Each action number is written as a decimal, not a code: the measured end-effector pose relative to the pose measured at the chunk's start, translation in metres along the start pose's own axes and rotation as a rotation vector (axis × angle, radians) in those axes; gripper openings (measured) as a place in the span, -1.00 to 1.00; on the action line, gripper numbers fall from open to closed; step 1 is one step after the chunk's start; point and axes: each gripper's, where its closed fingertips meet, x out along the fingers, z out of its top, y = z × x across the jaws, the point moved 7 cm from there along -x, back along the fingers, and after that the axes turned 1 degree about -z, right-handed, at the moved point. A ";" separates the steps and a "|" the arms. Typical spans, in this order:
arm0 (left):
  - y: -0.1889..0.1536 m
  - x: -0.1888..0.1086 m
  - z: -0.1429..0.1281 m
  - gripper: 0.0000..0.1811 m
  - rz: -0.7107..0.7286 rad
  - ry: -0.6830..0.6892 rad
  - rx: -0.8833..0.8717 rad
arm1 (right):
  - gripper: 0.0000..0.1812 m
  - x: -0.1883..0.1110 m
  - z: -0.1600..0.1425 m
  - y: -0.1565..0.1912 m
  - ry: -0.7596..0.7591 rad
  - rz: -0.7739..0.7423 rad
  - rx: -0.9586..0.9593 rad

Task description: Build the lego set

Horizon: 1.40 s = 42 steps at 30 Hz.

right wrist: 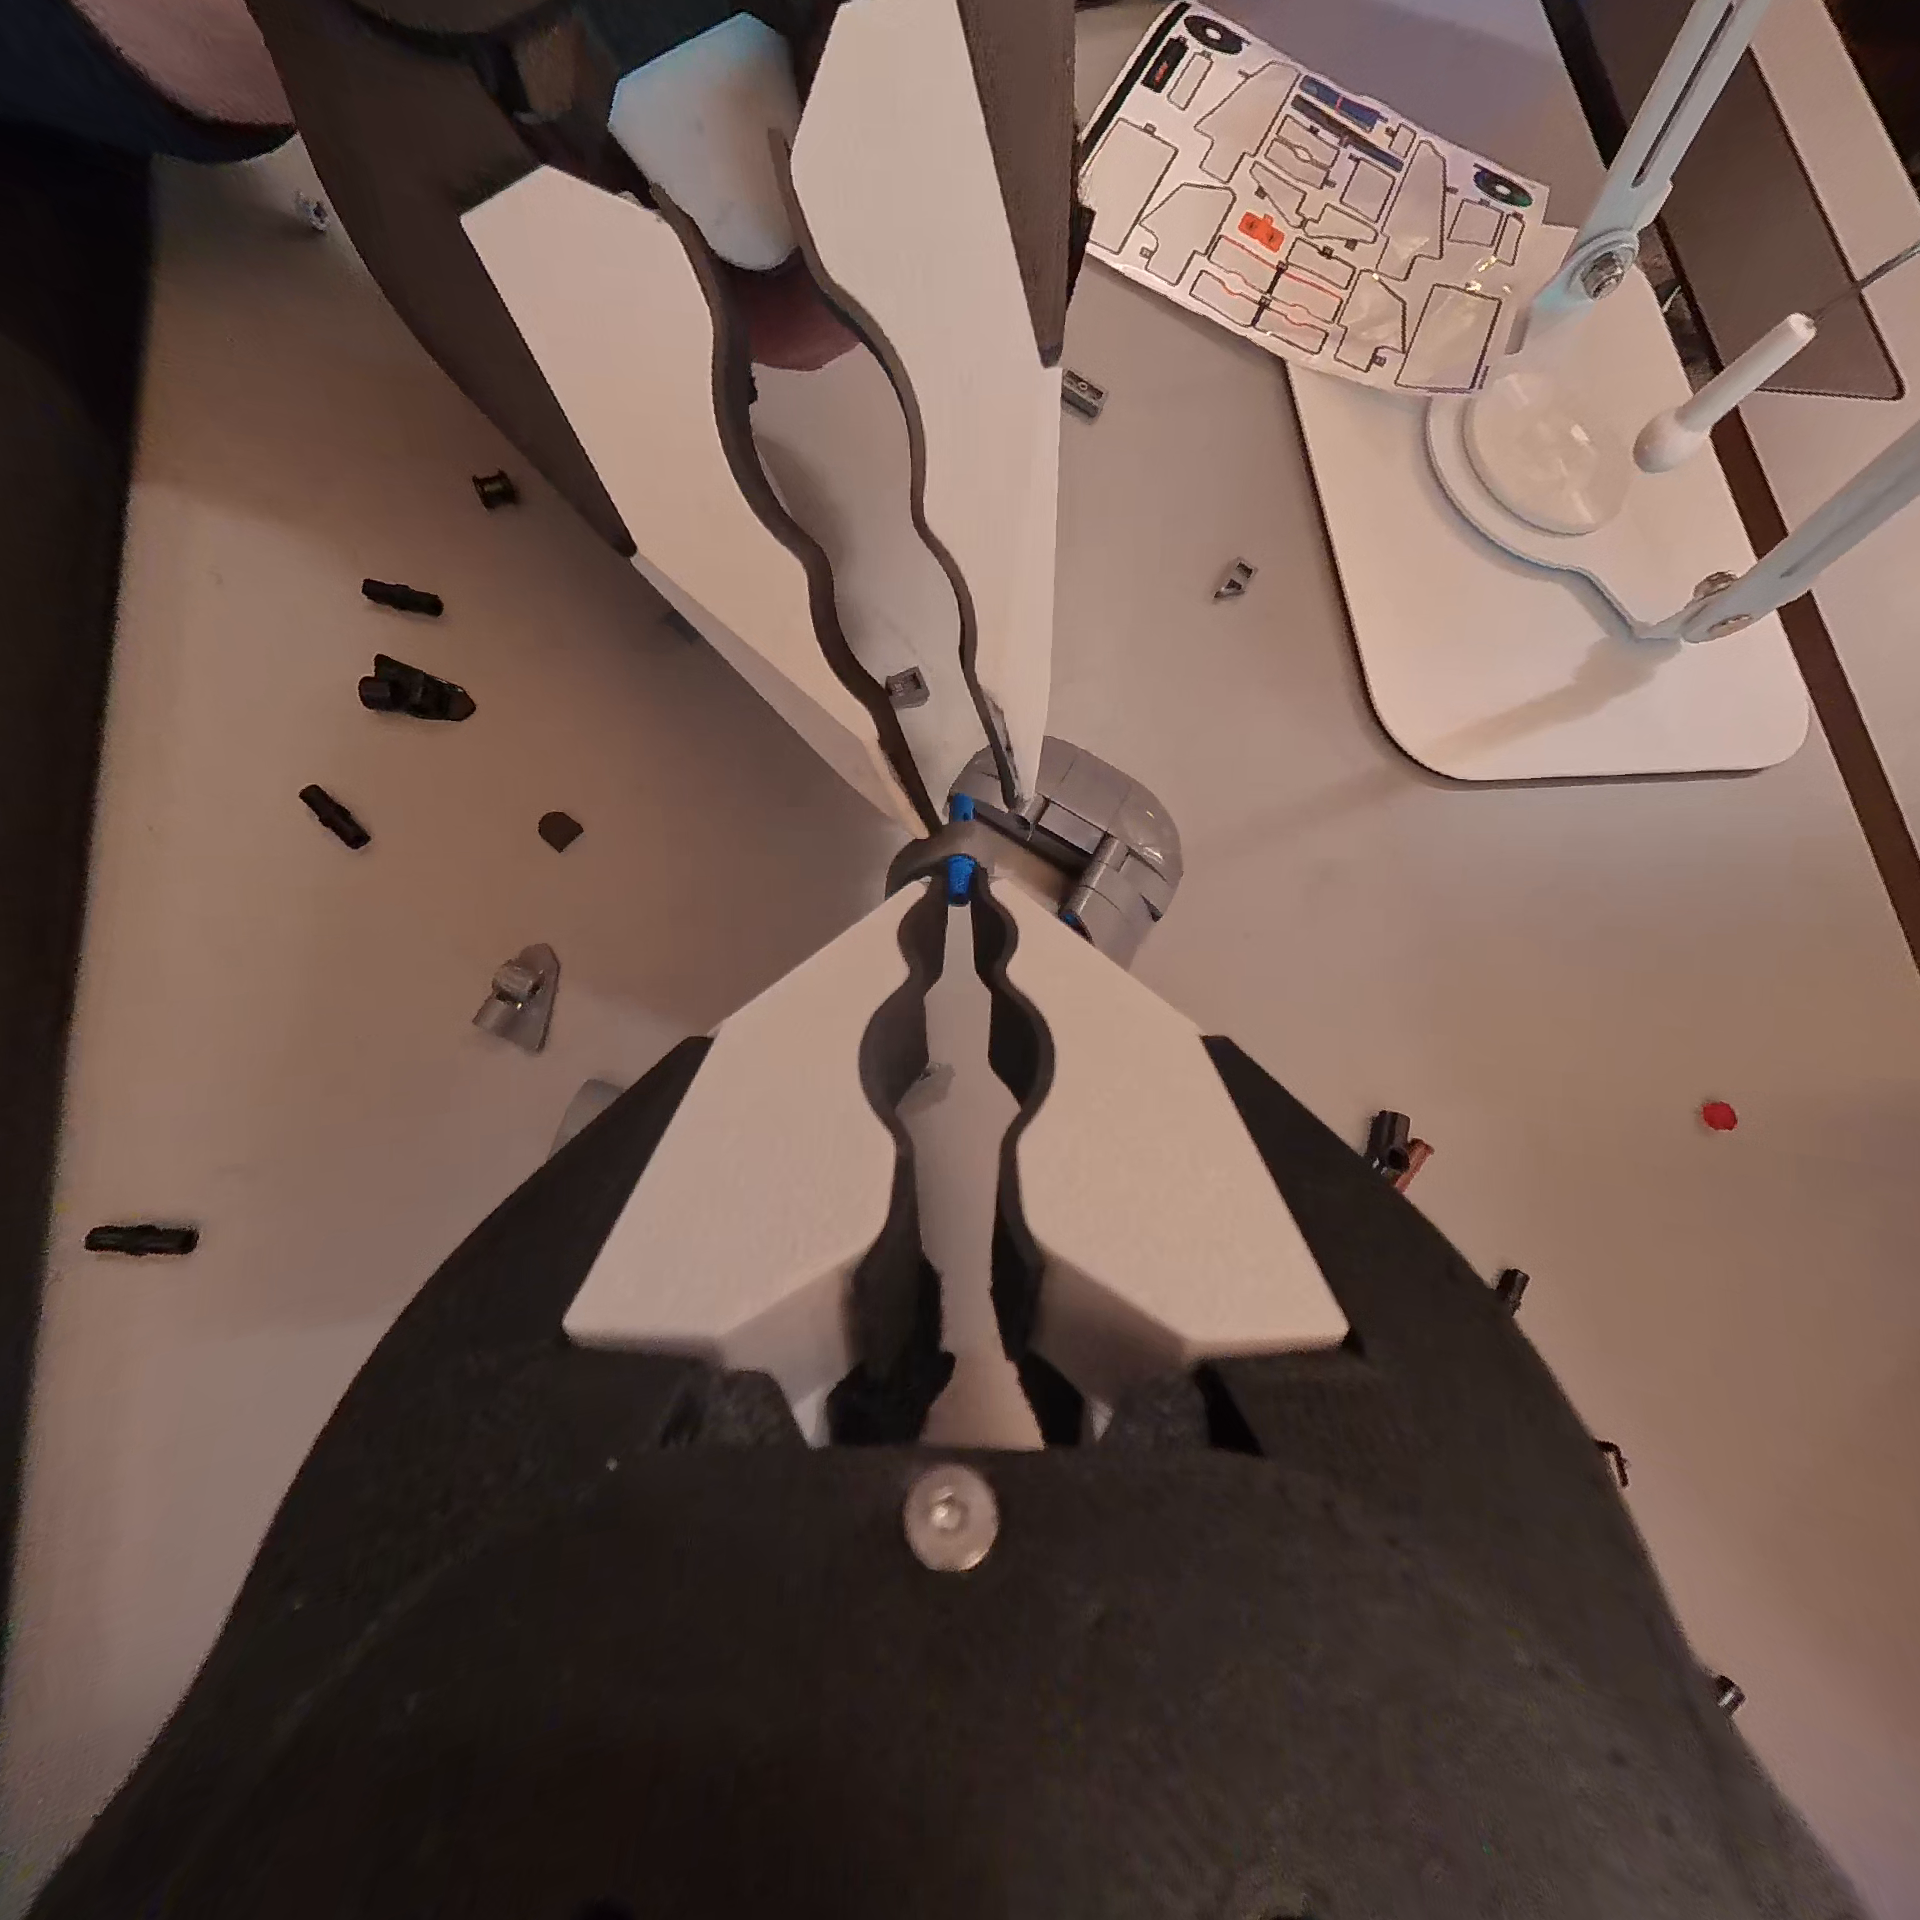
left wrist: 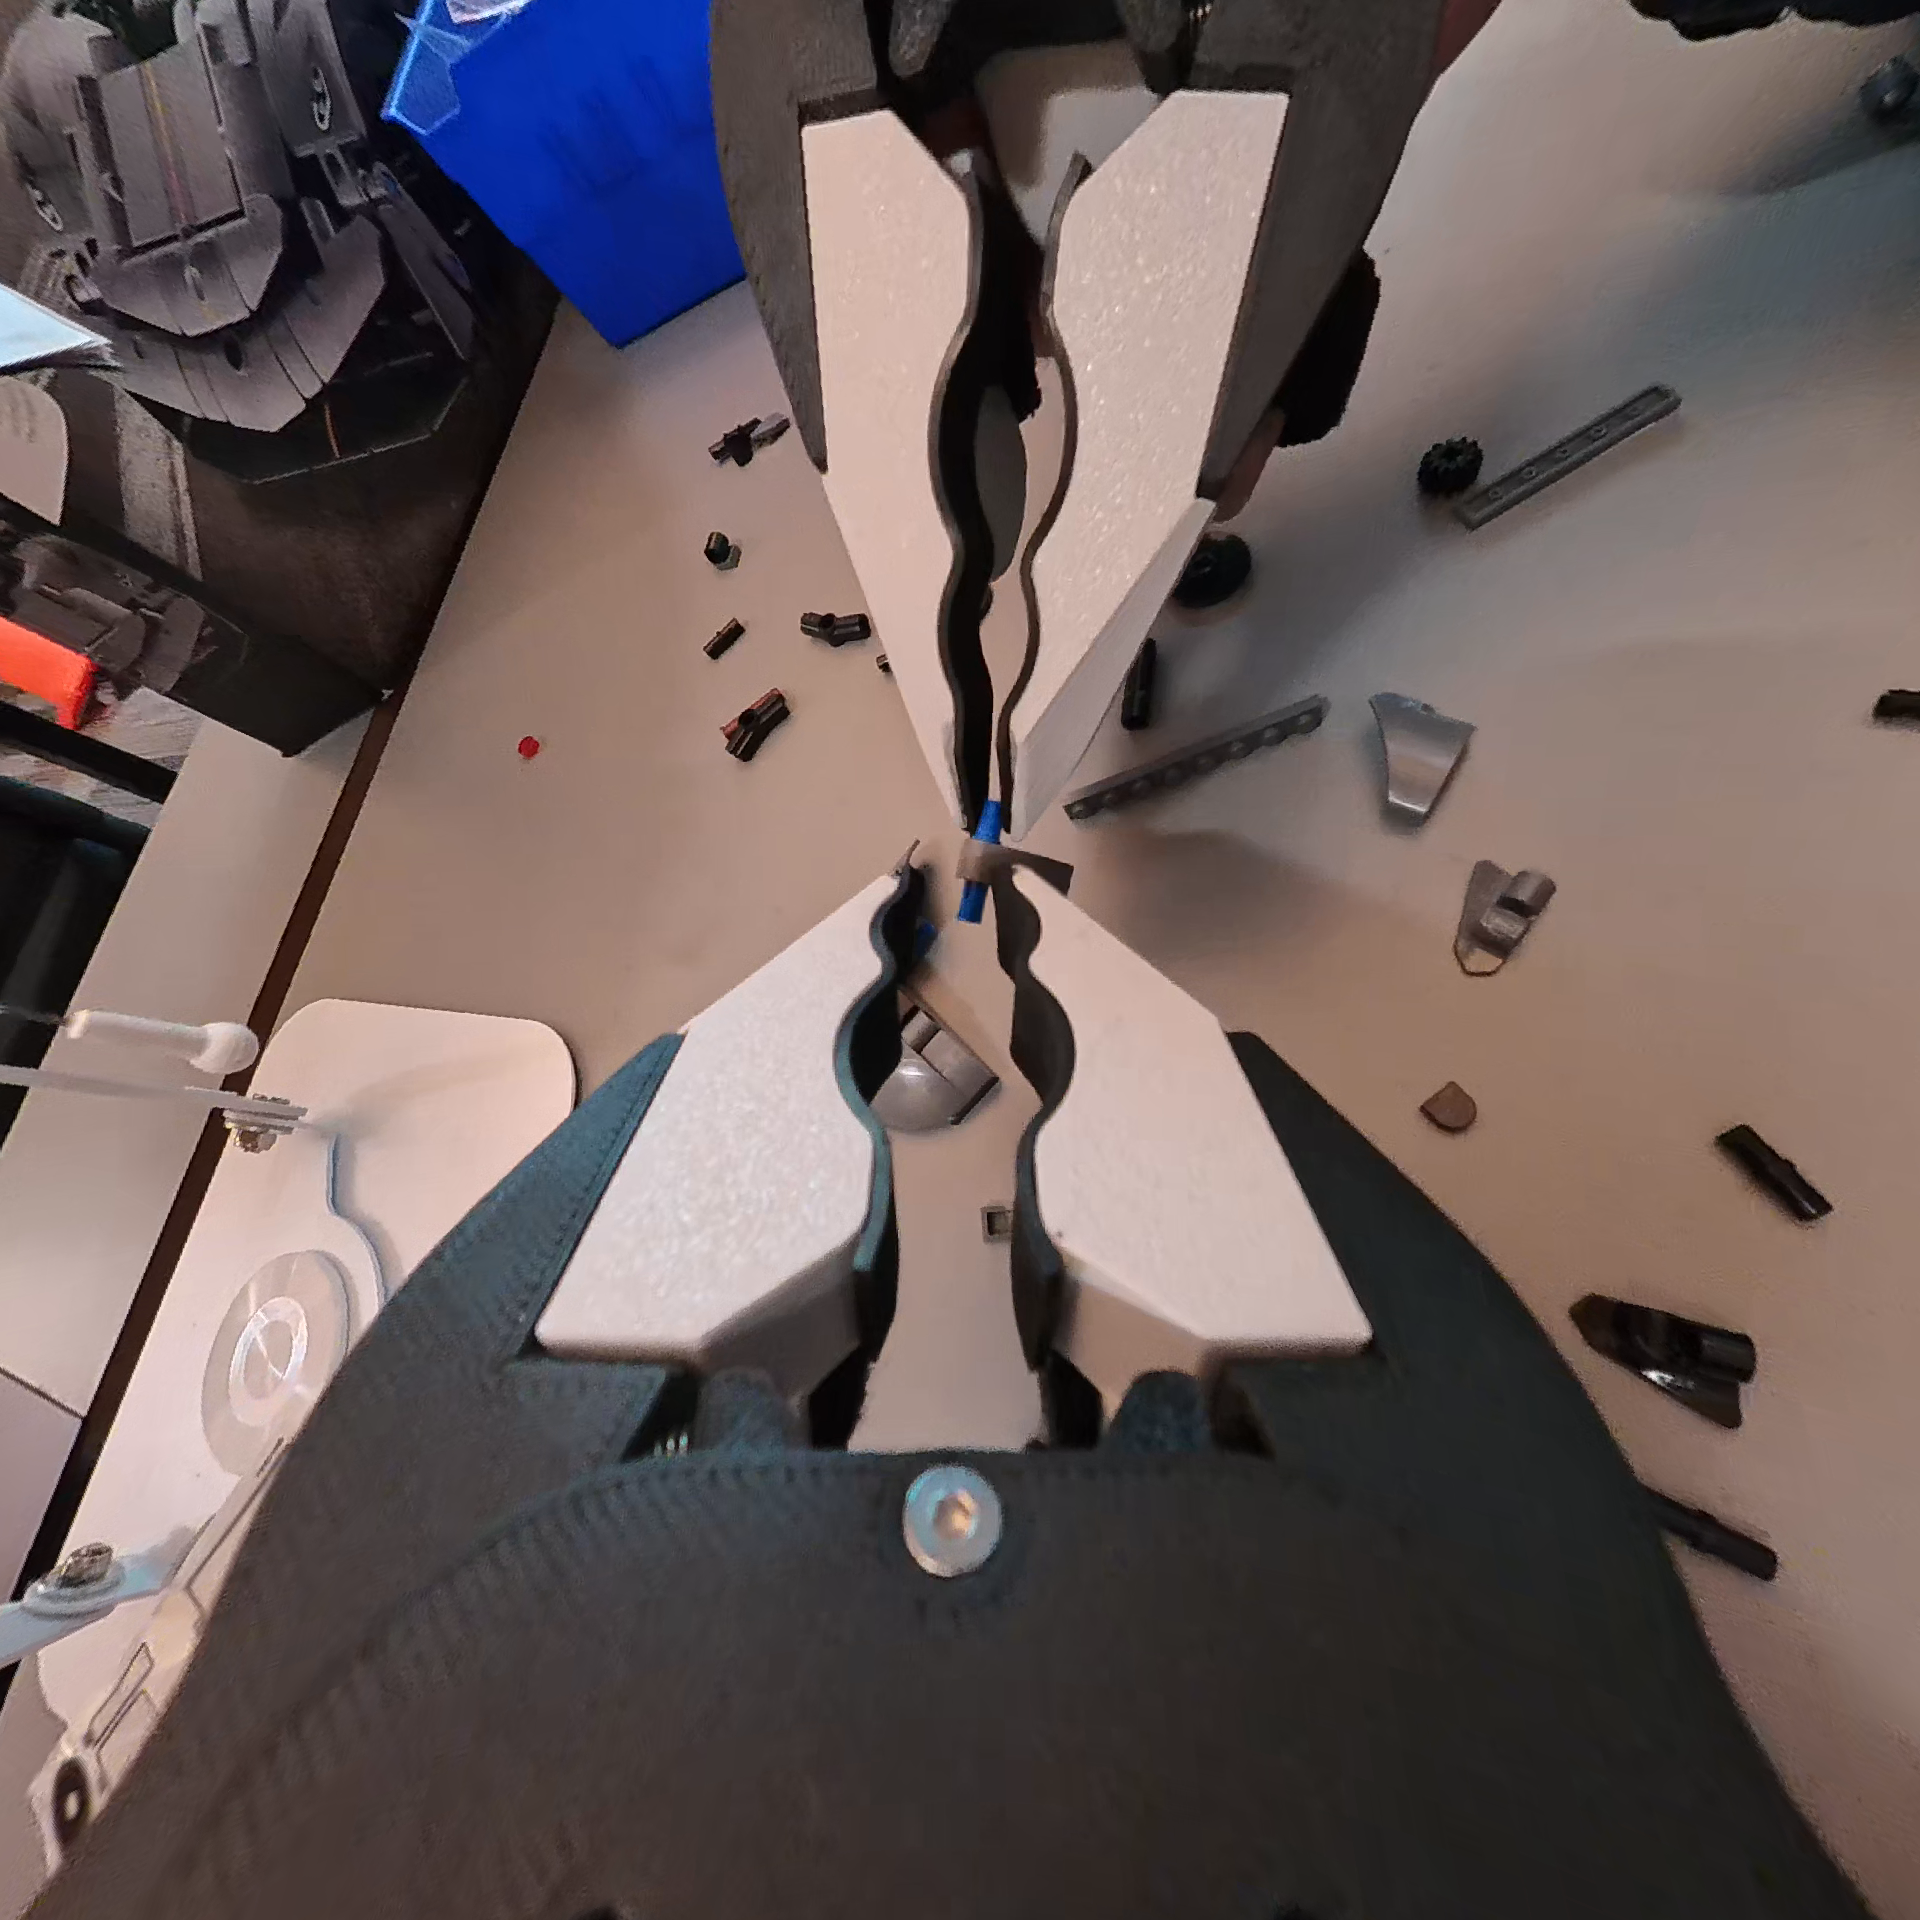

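My left gripper (left wrist: 961, 883) reaches in from the bottom of the left wrist view, its jaws nearly closed on a thin grey arm of a small grey lego assembly (left wrist: 925, 1091), which shows through the gap between its fingers. My right gripper (left wrist: 987, 816) comes from the top, tip to tip with it, shut on a blue pin (left wrist: 971, 902) that passes through the grey arm. In the right wrist view my right gripper (right wrist: 956, 899) pinches the blue pin (right wrist: 958, 873), and the left gripper (right wrist: 961, 805) holds the grey assembly (right wrist: 1101, 831) just above the white table.
Loose parts lie around: black pins (left wrist: 753, 722), grey beams (left wrist: 1195, 758), a grey panel (left wrist: 1413, 769), a black gear (left wrist: 1444, 468), a red stud (left wrist: 529, 746). A blue bin (left wrist: 582, 156) and the set's box (left wrist: 208, 260) stand far left. A white stand base (right wrist: 1538, 644) carries a sticker sheet (right wrist: 1309, 197). The grippers are tip to tip, or close to it. The black gear (left wrist: 1444, 468) is about 15 centimeters from both grippers' fingertips.
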 end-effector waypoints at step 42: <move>0.004 0.000 -0.008 -0.98 0.006 0.026 0.023 | -0.81 -0.002 0.000 -0.005 -0.023 -0.028 0.033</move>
